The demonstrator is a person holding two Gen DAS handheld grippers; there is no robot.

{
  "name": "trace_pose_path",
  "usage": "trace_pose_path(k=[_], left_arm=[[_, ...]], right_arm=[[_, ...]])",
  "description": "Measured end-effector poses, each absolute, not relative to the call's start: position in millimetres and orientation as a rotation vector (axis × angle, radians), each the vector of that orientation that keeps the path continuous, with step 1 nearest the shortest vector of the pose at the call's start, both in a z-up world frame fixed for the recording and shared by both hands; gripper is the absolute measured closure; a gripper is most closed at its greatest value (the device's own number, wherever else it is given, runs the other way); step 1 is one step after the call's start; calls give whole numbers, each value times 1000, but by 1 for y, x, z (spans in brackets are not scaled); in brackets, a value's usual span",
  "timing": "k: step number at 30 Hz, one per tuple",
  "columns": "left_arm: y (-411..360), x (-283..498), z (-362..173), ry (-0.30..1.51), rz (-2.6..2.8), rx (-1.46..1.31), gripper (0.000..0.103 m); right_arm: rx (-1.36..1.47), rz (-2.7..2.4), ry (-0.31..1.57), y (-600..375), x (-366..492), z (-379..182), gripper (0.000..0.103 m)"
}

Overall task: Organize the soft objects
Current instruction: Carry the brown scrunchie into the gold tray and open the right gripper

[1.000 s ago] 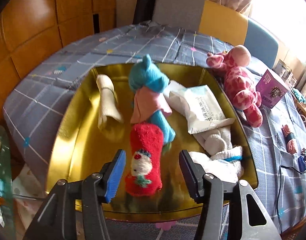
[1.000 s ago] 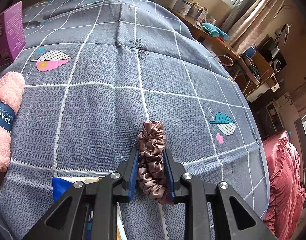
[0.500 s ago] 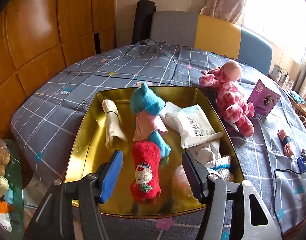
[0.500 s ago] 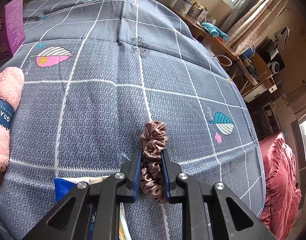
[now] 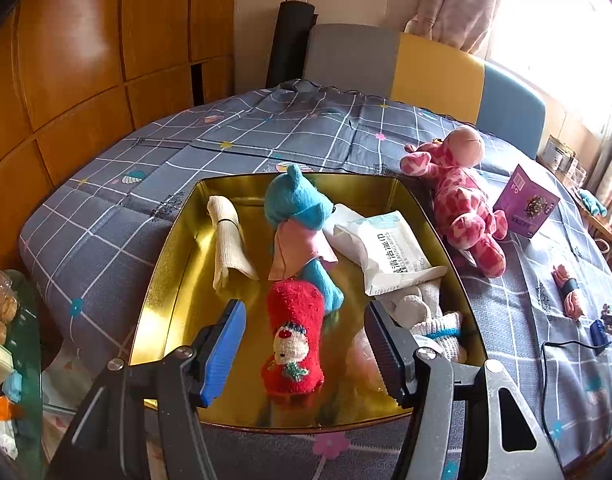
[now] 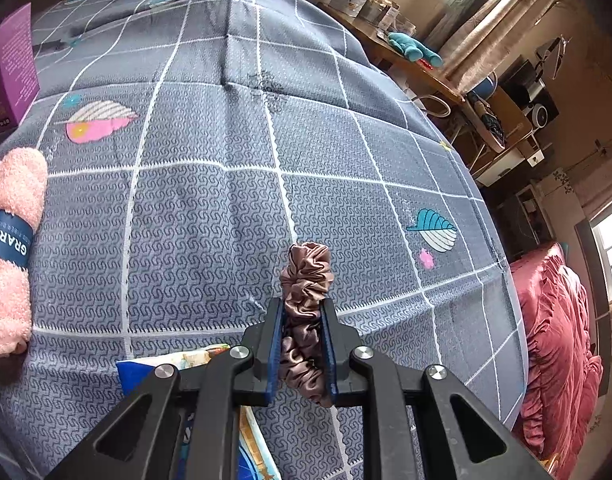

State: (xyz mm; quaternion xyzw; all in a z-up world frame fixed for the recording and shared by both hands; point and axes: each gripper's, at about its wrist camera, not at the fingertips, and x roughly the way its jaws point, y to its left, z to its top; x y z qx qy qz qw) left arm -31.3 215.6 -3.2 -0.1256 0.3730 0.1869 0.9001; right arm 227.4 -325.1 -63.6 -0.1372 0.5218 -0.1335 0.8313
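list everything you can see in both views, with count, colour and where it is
tray: 1, gold, on the table
blue plush: 1, blue with pink cloth, in the tray
red sock: 1, red with a face, in the tray, near end
beige cloth: 1, beige, tray's left side
wipes pack: 1, white, tray's right side
white socks: a pile, white, tray's right corner
pink plush: 1, pink spotted, on the table right of the tray
purple box: 1, beside the pink plush
pink towel roll: 1, pink with a blue band, on the table
scrunchie: 1, brown satin, in the right gripper
left gripper: open, above the tray
right gripper: shut on the scrunchie
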Motion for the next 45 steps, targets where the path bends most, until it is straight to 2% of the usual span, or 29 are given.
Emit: trace_pose_path(k=[18, 23, 27, 30, 34, 41, 45], left_arm=[[219, -33, -9, 775, 380, -282, 40], [223, -35, -11, 779, 387, -291, 40], [235, -39, -6, 760, 417, -309, 40], [249, -47, 1, 730, 455, -323, 40], [268, -58, 7, 703, 503, -342, 40], [291, -71, 0, 703, 556, -390, 40], [294, -72, -4, 710, 552, -405, 40]], right_arm=[[-199, -73, 914, -271, 192, 23, 86], [-176, 72, 799, -237, 169, 79, 86], [-16, 359, 703, -201, 141, 143, 86], [79, 615, 681, -157, 121, 168, 86], [95, 870, 781, -73, 105, 147, 86], [34, 1004, 1036, 73, 92, 50, 85], [-26, 965, 1090, 124, 92, 5, 79]])
